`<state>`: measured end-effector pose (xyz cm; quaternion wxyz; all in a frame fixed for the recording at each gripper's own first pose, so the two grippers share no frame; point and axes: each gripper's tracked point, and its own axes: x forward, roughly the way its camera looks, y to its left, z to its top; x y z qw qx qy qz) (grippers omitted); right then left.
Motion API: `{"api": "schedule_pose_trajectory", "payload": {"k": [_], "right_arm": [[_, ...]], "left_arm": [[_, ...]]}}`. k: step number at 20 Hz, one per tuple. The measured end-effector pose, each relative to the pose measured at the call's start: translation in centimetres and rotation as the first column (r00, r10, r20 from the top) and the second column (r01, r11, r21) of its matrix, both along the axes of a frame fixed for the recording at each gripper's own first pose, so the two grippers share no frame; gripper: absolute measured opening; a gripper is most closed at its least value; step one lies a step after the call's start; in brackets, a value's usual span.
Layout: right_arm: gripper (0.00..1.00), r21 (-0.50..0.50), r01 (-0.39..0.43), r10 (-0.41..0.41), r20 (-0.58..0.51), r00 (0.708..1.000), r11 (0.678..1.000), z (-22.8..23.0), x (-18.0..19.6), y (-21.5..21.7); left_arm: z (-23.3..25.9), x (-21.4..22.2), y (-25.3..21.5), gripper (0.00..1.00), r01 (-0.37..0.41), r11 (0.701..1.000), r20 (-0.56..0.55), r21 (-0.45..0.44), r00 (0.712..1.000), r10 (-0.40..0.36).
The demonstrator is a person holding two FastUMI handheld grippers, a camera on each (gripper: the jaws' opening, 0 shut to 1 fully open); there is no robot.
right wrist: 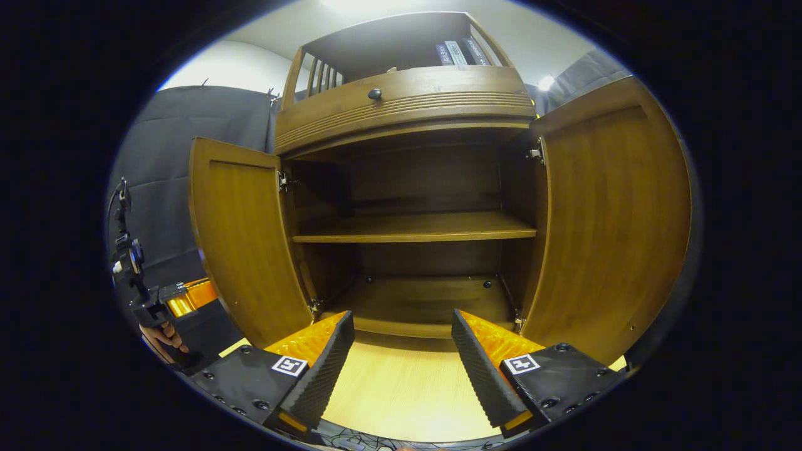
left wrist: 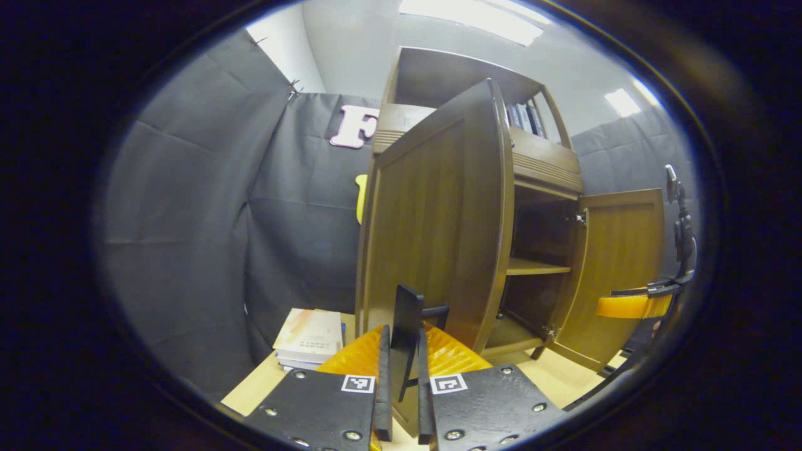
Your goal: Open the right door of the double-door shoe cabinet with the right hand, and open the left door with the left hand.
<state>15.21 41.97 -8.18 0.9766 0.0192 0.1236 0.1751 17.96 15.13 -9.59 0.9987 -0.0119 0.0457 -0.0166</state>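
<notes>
The left gripper (left wrist: 401, 369) pinches the dark handle (left wrist: 407, 326) of the left door (left wrist: 432, 225), apparently to swing it wider. The right gripper (right wrist: 401, 363) hangs spread before the cabinet (right wrist: 407, 100), its right door (right wrist: 614, 219) already open.

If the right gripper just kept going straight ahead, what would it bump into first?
Probably nothing at once: the right gripper is open and points between both open doors into the shoe cabinet. It looks aimed low, so likely the bottom shelf or back panel, though depth is unclear.

A stack of books (left wrist: 310, 341) lies on the wooden table (right wrist: 401, 388).
</notes>
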Motion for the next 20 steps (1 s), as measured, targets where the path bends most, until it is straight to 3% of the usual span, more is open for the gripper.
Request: {"api": "schedule_pose_trajectory", "payload": {"k": [2,3,5,7,8,9,10,11,12,13,15,17,18,20], "right_arm": [[0.98,-0.003,-0.008,0.008,-0.003,1.0,1.0,0.1,-0.1,0.1],[0.93,-0.009,-0.013,0.013,-0.002,1.0,1.0,0.1,0.0,0.3],[0.92,-0.024,-0.026,0.026,0.006,1.0,0.999,0.3,-0.1,0.5],[0.98,-0.038,-0.028,0.029,0.014,0.999,0.999,0.6,0.0,0.4],[0.92,-0.043,-0.029,0.029,0.016,0.999,0.999,0.8,0.1,0.4],[0.92,-0.048,-0.027,0.028,0.018,0.999,0.998,0.8,0.2,0.2],[0.98,-0.054,-0.024,0.025,0.021,0.999,0.998,1.0,0.4,0.0],[0.98,-0.058,-0.018,0.019,0.021,1.0,0.998,1.1,0.7,-0.3],[0.98,-0.058,-0.012,0.013,0.02,1.0,0.998,1.2,0.9,-0.6],[0.93,-0.056,-0.006,0.007,0.018,1.0,0.998,1.3,1.1,-0.9],[0.98,-0.05,0.006,-0.004,0.03,1.0,0.999,1.8,1.4,-1.8],[0.98,-0.049,0.013,-0.01,0.047,0.999,0.999,2.2,1.7,-2.8],[0.93,-0.049,0.017,-0.015,0.052,0.999,0.999,2.2,1.9,-3.3],[0.98,-0.062,0.034,-0.03,0.063,0.998,0.998,2.2,1.9,-4.8]], "left_arm": [[-0.1,-0.1,2.1,0.18,0.002,0.999,-0.004,0.032,1.0,-0.002],[-0.2,-0.2,3.2,0.18,0.007,0.999,-0.002,0.037,1.0,-0.007],[-0.3,-0.4,5.6,0.19,0.006,0.999,-0.004,0.036,1.0,-0.006],[-0.9,-0.2,8.0,0.19,-0.003,0.997,-0.03,0.075,1.0,0.005],[-1.4,-0.2,9.2,0.16,-0.012,0.996,-0.039,0.091,0.999,0.015],[-1.2,-0.1,9.9,0.14,-0.008,0.995,-0.037,0.099,0.999,0.012],[-1.1,-0.1,9.9,0.11,0.012,0.996,-0.044,0.091,0.999,-0.008],[-1.0,-0.1,10.0,0.09,0.015,0.995,-0.048,0.098,0.999,-0.011],[-1.1,-0.1,9.8,0.12,0.013,0.994,-0.051,0.109,0.999,-0.007],[-1.1,-0.1,9.8,0.12,0.005,0.994,-0.054,0.11,0.999,0.001],[-0.8,-0.7,10.0,0.08,-0.029,0.993,-0.054,0.115,0.998,0.035],[0.0,-2.0,10.3,0.07,-0.081,0.988,-0.045,0.13,0.995,0.088],[0.5,-3.0,10.0,0.07,-0.105,0.986,-0.044,0.127,0.993,0.111],[2.0,-5.0,9.5,0.08,-0.151,0.982,-0.034,0.114,0.987,0.155]]}}
